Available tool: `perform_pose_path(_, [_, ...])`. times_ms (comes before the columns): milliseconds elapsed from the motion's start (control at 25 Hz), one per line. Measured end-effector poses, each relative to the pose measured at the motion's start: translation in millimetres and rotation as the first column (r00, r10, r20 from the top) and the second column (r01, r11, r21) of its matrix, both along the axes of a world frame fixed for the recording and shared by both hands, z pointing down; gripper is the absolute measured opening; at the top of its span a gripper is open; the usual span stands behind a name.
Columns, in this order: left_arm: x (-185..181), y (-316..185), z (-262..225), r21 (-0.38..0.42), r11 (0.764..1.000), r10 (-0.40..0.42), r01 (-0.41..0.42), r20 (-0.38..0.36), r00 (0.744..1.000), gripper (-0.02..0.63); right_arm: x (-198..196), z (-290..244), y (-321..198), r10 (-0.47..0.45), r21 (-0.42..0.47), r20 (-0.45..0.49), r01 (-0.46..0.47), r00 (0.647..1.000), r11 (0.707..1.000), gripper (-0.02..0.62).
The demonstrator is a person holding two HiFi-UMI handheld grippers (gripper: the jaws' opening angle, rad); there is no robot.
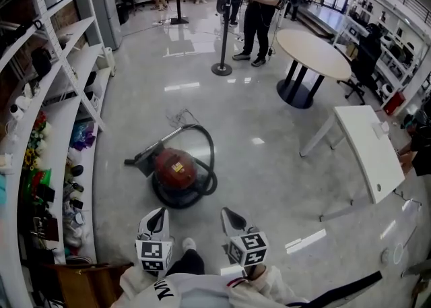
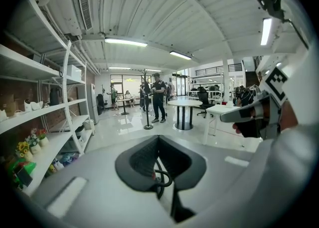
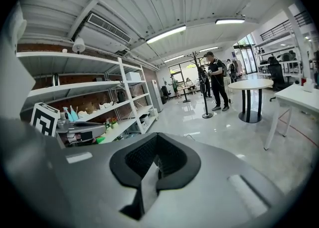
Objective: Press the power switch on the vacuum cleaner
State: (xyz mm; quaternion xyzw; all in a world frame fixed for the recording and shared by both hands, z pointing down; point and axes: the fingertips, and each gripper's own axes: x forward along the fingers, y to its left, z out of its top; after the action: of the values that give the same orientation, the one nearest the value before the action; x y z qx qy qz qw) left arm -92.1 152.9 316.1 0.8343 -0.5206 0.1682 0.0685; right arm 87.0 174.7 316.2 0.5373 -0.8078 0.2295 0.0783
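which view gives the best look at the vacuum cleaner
The head view: the whole red vacuum cleaner is in frame, with its black hose curling beside it. The left gripper view catches only a sliver of hose and a bit of red through the slit between its jaws. The right gripper view shows none of it.

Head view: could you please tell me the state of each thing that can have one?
Vacuum cleaner: resting on the floor, untouched; switch position cannot be told.
Hose: looped around the vacuum cleaner.
Left hand-held gripper: jaws together, empty.
Right hand-held gripper: jaws together, empty.
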Motion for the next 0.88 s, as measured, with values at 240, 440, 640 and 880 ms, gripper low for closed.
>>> perform_pose_path(240, [-20,-38,7,-0.017,1.000,-0.003,0.003,-0.015,1.000,0.000,-18,0,-39,-0.002,-0.011,-0.025,0.001,1.000,1.000,0.000])
perform_pose_path(440, [-39,-65,8,-0.020,1.000,-0.009,0.009,-0.028,1.000,0.000,-36,-1,-69,-0.006,-0.008,-0.044,0.006,0.999,1.000,0.000])
perform_pose_path(640, [-54,-87,9,-0.019,1.000,-0.012,0.011,-0.041,0.999,0.000,-51,-2,-89,-0.010,-0.011,-0.059,0.009,0.998,1.000,0.000])
perform_pose_path(880, [-61,-103,16,-0.029,1.000,0.006,-0.008,-0.051,0.999,0.000,-60,-1,-104,-0.001,-0.019,-0.070,0.000,0.998,1.000,0.000])
